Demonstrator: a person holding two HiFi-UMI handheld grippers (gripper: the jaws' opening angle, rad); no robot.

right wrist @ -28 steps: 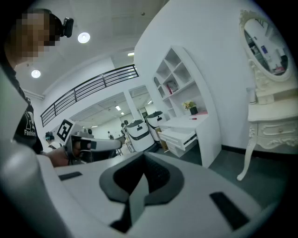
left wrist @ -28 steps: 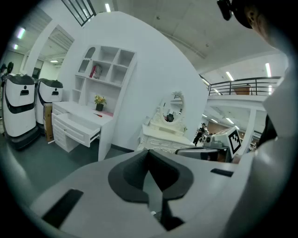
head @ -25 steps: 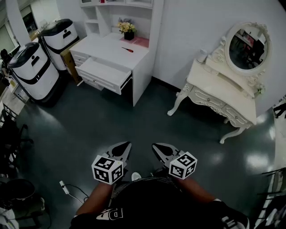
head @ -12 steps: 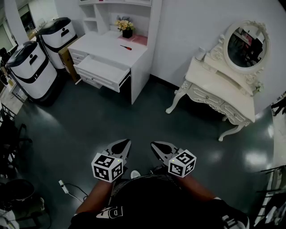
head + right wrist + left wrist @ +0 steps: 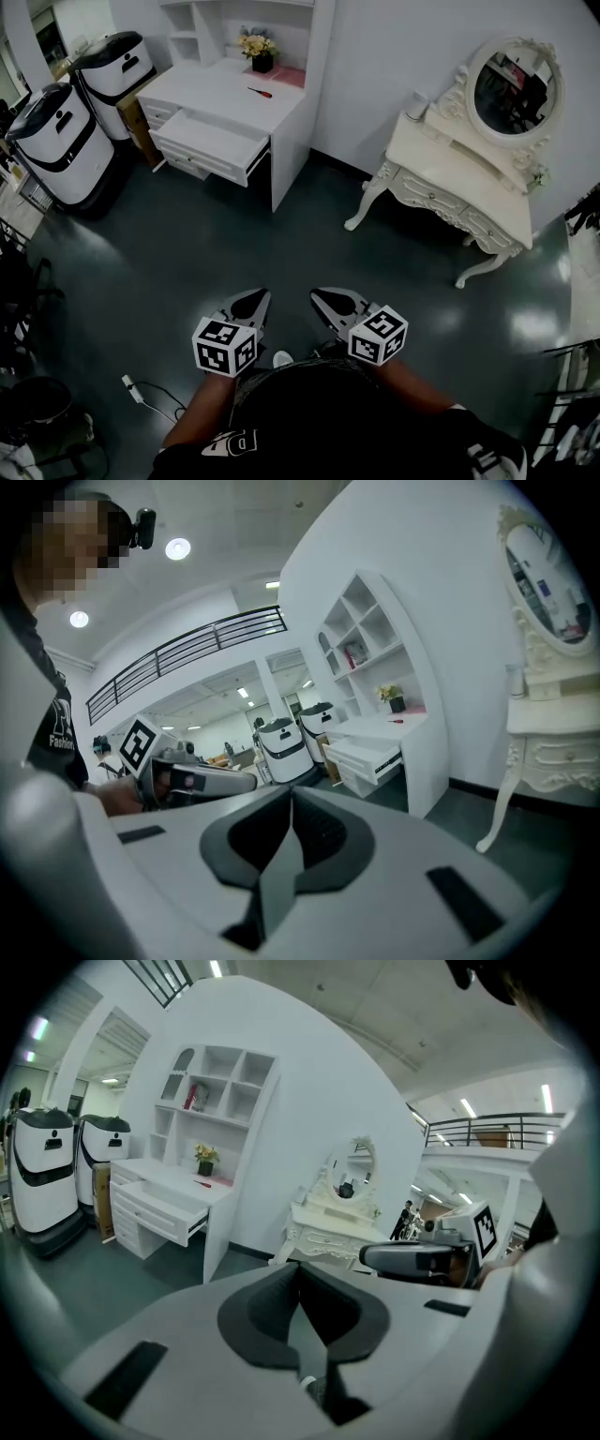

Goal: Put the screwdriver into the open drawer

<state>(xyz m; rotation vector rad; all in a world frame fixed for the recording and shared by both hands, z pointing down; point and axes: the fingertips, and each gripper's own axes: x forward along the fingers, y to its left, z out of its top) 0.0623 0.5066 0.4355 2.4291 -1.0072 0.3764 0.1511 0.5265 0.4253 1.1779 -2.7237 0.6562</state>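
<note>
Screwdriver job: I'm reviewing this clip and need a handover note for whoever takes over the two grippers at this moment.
Left gripper: jaws shut, empty, held low in front of the person.
Right gripper: jaws shut, empty, beside the left one.
Screwdriver: lying on top of the white desk, far from both grippers.
Drawer: pulled open at the desk's front.
Done: nothing yet.
Left: walk to the desk, pick up the screwdriver and put it in the drawer.
</note>
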